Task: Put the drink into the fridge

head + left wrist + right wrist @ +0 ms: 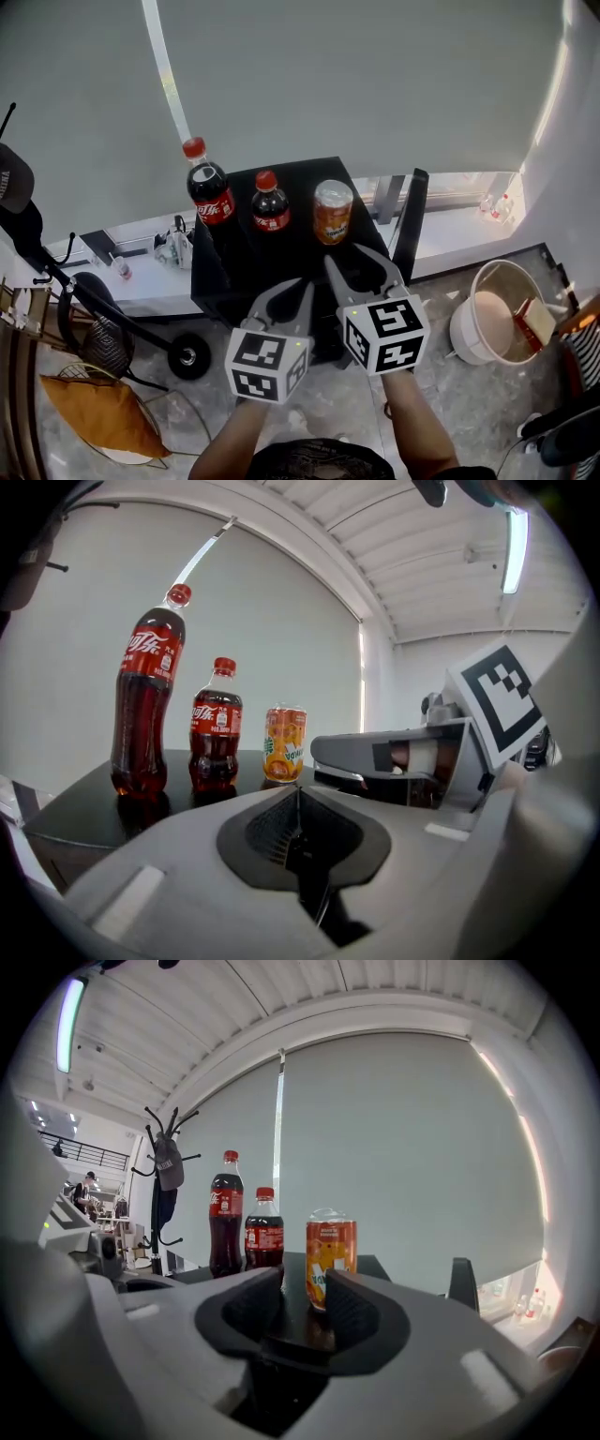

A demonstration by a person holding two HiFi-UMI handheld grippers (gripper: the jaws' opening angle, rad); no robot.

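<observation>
R gripper [307,1283] jaws parted, empty, lined up w/ orange can [330,1258]; I judge that's my pick. L gripper [298,797] clenched on nothing, idle alongside. Can stands atop black cabinet [291,251], beside 2 cola bottles [270,202].

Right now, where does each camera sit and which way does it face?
Head view: on the person's head, steeply down at the black cabinet; forearms, left tongs, right tongs show.
Left gripper view: on left tongs, along its shut jaws toward the cabinet; right tongs at right.
Right gripper view: on right tongs, along its parted jaws at the orange can.
Shared: tall cola bottle, small cola bottle, orange can.
</observation>
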